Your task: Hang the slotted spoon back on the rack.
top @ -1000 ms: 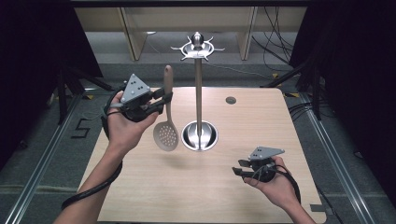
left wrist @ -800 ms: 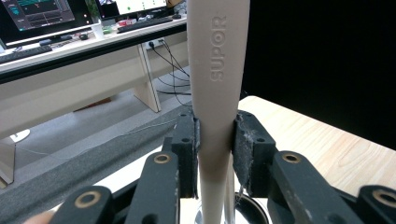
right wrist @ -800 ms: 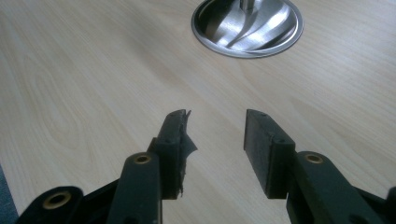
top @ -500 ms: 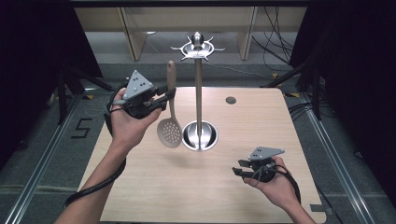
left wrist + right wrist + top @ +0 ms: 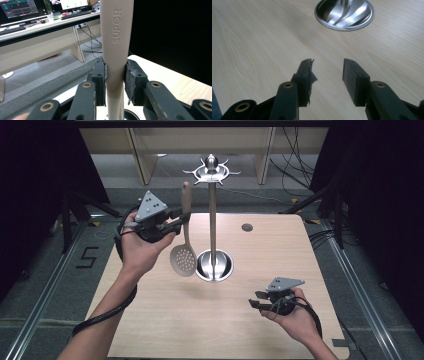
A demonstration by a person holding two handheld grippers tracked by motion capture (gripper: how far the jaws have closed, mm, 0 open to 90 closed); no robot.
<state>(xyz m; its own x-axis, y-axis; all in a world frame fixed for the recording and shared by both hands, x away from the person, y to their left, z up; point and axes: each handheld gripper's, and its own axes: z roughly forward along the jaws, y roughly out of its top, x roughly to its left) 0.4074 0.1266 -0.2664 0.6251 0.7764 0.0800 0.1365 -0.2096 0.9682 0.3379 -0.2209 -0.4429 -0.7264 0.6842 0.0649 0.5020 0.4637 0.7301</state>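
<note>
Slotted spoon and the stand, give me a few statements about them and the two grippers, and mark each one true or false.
1. The left gripper is shut on the handle of the slotted spoon. True.
2. The slotted spoon lies flat on the table. False: it hangs upright in the air, its perforated bowl downward, left of the stand's pole.
3. The right gripper holds nothing and its fingers are spread. True.
4. The slotted spoon already hangs from a hook at the top of the metal utensil stand. False: it is in the left gripper, beside the stand.
5. The handle bears the raised word SUPOR. True.
</note>
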